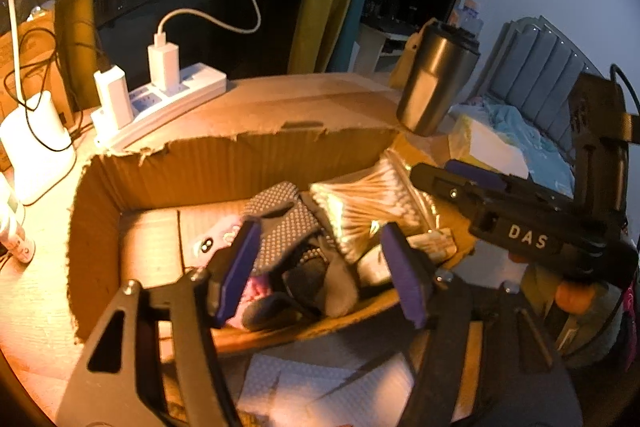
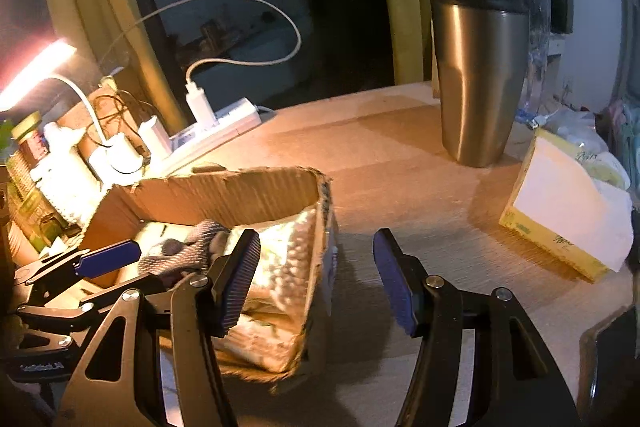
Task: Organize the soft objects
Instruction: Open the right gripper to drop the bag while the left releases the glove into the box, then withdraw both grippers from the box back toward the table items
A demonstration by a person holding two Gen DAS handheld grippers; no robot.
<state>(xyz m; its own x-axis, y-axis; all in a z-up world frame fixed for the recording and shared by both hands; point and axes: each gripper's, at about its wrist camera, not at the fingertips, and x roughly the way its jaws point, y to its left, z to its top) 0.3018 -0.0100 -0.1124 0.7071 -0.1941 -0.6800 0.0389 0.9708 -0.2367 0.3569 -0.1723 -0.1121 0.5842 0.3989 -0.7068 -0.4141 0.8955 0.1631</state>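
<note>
Here, at the bottom of the left wrist view, left gripper spread wide, purple pads empty, poised over the near rim of the cardboard box. Just past the fingertips, in the middle of the frame, a heap of soft things inside the box: a grey dotted glove, a grey sock below it, something pink and lilac at the left of the heap, partly hidden by the left finger. On top toward the right, a clear bag of cotton swabs. At the right edge of the same view, right gripper seen side-on, reaching in over the box's right end; from here cannot tell how its fingers stand.

In the right wrist view, right gripper likewise spread apart and holding nothing, left finger over the box's right wall, right finger over the bare wooden table. Left gripper at the lower left of this frame, over the box.

Farther out: a steel tumbler upright at upper right, a yellow tissue pack at right, a white power strip with chargers plugged in at centre left, a lit desk lamp at far left.
</note>
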